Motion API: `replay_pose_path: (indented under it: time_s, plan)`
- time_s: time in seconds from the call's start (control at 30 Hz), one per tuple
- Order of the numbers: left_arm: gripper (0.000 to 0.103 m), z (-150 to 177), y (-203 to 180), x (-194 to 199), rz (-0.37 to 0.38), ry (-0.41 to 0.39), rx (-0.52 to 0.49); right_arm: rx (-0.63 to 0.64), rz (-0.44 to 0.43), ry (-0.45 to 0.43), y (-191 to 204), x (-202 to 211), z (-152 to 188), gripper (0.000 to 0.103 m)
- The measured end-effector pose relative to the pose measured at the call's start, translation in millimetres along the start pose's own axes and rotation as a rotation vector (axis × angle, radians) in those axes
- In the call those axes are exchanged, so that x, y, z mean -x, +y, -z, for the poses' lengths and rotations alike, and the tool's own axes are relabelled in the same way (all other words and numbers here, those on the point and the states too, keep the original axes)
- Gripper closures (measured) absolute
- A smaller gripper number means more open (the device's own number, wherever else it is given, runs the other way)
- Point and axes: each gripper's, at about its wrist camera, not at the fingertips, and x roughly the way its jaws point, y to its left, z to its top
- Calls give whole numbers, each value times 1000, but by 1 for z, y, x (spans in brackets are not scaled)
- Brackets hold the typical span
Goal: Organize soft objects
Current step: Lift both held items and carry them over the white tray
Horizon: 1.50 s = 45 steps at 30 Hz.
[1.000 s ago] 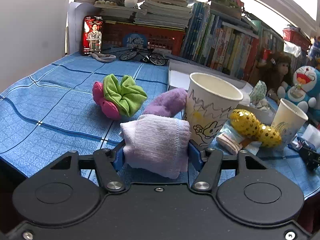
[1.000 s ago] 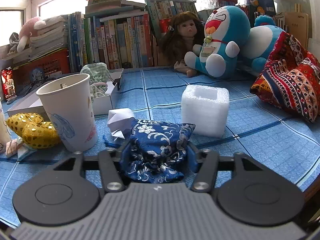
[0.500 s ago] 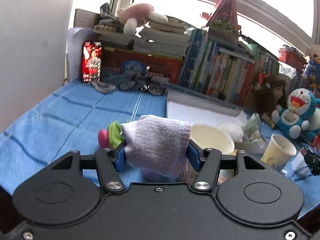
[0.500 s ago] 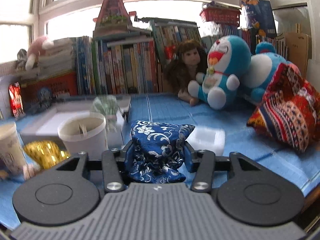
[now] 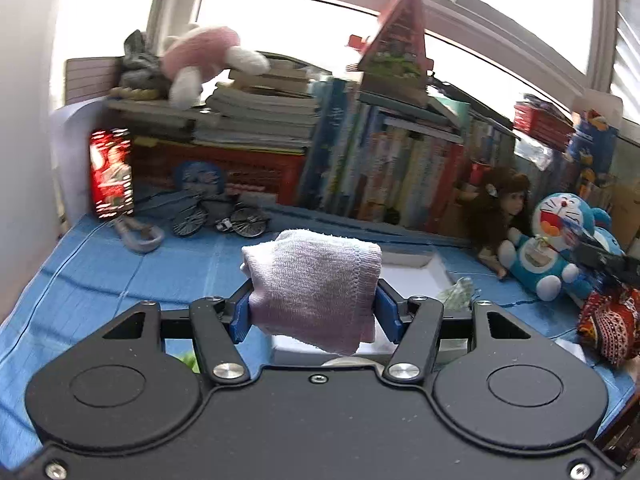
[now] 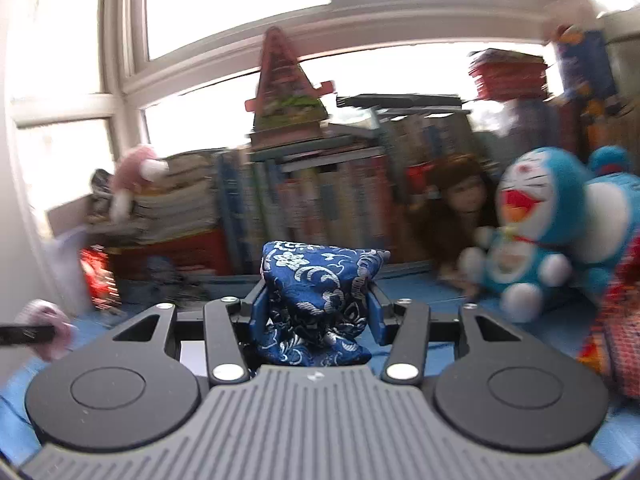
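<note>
Clamping a lilac sock (image 5: 316,284), the left hand-held gripper (image 5: 316,312) hangs above the white tray's rim (image 5: 436,268); the right hand-held gripper (image 6: 318,312) pinches a blue pouch (image 6: 318,300).

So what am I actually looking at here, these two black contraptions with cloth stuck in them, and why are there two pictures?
There is no robot here. A person holds a hand-operated gripper in each hand, and each gripper carries a wide-angle camera looking forward along its two fingers. So each picture is one gripper's own view, and the black shape at the bottom is the tool itself.

In the left view, the left gripper pinches a folded pale pink cloth between its blue pads. Beyond it lie a blue tablecloth, a white tray, a toy bicycle and a Doraemon plush before a row of books.

In the right view, the right gripper squeezes a blue floral pouch. That picture is blurred.
</note>
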Motion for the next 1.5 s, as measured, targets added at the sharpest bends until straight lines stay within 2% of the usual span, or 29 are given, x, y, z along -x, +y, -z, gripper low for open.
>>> replay_pose_path:
  time_s: [0.1,0.23,0.33,0.47,0.67,0.83,1.07,1.17,1.3,1.37,1.5]
  plan:
    - [45,-14,-11,-19,28,44,-22,-37,-73,68,16,-22,-12,50]
    - [45,-27,-17,-54,94,157,-4,-101,-155,170,35,-57,-16,50]
    - [45,-31,-13,-86,159,252,27,-213,-240,268,42,-89,-11,50]
    - [45,-29,-6,-128,166,351,37,-366,-305,385,44,-127,2,50]
    - [45,-25,12,-171,150,438,70,-447,-296,513,52,-176,24,50]
    - [45,-23,16,-193,118,461,27,-519,-283,579,53,-201,43,50]
    - [45,-20,16,-206,103,488,-21,-495,-214,669,56,-221,62,49]
    - [45,-19,18,-209,100,494,-10,-460,-194,701,56,-225,66,45]
    - [45,-17,17,-214,95,501,-11,-465,-186,701,52,-224,67,28]
    - [45,-16,15,-216,92,504,-11,-479,-203,696,50,-225,66,23]
    - [45,-14,15,-219,101,510,1,-432,-177,669,51,-217,58,22]
